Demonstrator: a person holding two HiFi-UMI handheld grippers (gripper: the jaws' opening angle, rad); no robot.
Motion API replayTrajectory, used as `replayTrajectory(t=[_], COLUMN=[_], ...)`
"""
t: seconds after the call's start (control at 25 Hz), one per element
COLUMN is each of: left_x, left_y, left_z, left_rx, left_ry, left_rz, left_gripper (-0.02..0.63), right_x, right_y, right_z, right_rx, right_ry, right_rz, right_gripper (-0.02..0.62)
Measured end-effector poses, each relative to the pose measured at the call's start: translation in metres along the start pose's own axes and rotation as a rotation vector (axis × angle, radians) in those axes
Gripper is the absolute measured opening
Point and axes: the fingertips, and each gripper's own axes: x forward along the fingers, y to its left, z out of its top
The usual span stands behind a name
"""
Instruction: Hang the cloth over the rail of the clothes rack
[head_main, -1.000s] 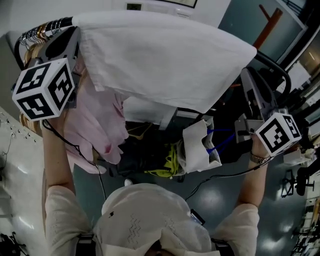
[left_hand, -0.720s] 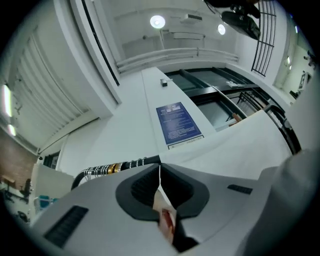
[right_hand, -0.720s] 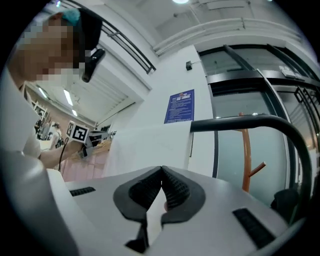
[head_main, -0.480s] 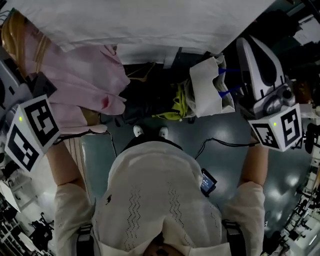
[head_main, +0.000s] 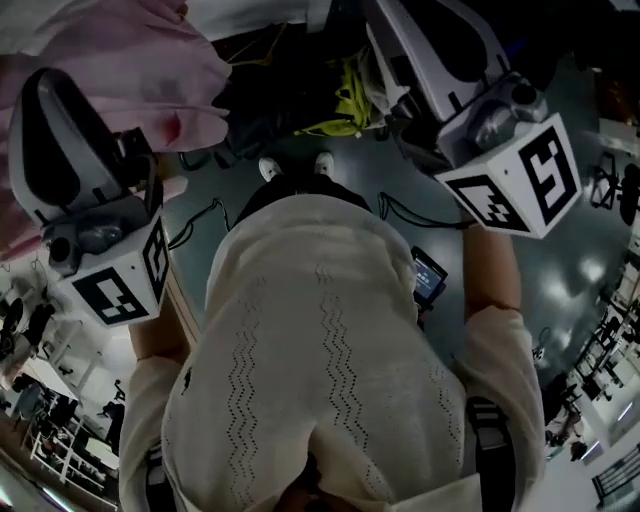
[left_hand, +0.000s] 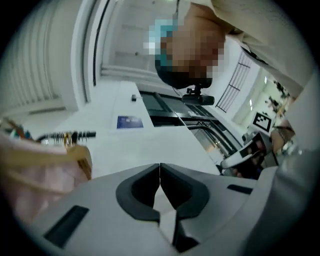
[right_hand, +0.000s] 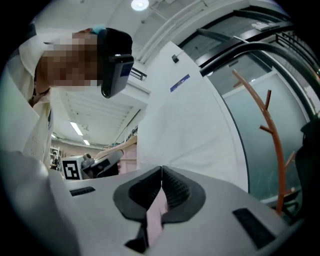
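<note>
Jaws of left gripper (left_hand: 160, 170) and right gripper (right_hand: 161, 172) shut tip to tip, both empty
Left gripper view: white cloth (left_hand: 150, 150) hangs spread ahead, clear of the jaws, beside metal hangers (left_hand: 67, 135) and pink garment (left_hand: 30, 175). Right gripper view: same cloth draped broad ahead, untouched; orange coat stand (right_hand: 272, 135) at right. Head view: grippers held apart either side of person's cream knit top (head_main: 320, 370), pink garment at upper left, yellow item (head_main: 345, 85) at top centre
</note>
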Motion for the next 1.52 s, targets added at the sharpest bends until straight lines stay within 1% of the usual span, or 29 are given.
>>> replayTrajectory(t=[0.08,0.12,0.16,0.28,0.36,0.48,0.6,0.76,1.0,1.12,1.4,1.52], left_x=[-0.002,-0.005,-0.008,-0.022,-0.031,-0.045,-0.066,-0.078,-0.079,-0.079,-0.081,-0.082], left_y=[-0.028,-0.04,-0.05,-0.073,-0.091,-0.118,-0.137,-0.144,-0.136,-0.132,-0.129,-0.129], left_z=[-0.028,-0.038,-0.047,-0.071,-0.08,-0.085,-0.096,-0.103,-0.109,-0.113,-0.108,-0.107], left_rx=[-0.15,-0.202,-0.236,-0.286,-0.327,-0.381,-0.406,-0.424,-0.41,-0.402,-0.414,-0.404], left_ry=[0.074,0.105,0.132,0.196,0.212,0.224,0.276,0.319,0.328,0.332,0.358,0.366], left_rz=[-0.053,-0.07,-0.086,-0.121,-0.132,-0.142,-0.163,-0.157,-0.158,-0.152,-0.12,-0.124], left_gripper=[0.014,0.014,0.014,0.014,0.014,0.014,0.014,0.014,0.014,0.014,0.014,0.014], right_x=[0.006,0.007,0.008,0.006,0.001,-0.011,-0.019,-0.027,-0.031,-0.029,-0.026,-0.026], right_y=[0.017,0.025,0.033,0.048,0.053,0.058,0.062,0.066,0.062,0.064,0.072,0.074], right_z=[-0.018,-0.028,-0.038,-0.075,-0.094,-0.11,-0.118,-0.126,-0.133,-0.136,-0.138,-0.137], right_rx=[0.022,0.016,0.009,0.027,0.048,0.053,0.069,0.08,0.106,0.104,0.105,0.109], right_ry=[0.005,0.016,0.033,0.094,0.122,0.147,0.157,0.175,0.181,0.187,0.198,0.202], right_rz=[0.013,0.019,0.024,0.044,0.051,0.035,0.019,-0.006,-0.052,-0.052,-0.041,-0.035], right_gripper=[0.018,0.018,0.018,0.018,0.018,0.018,0.018,0.018,0.018,0.018,0.018,0.018])
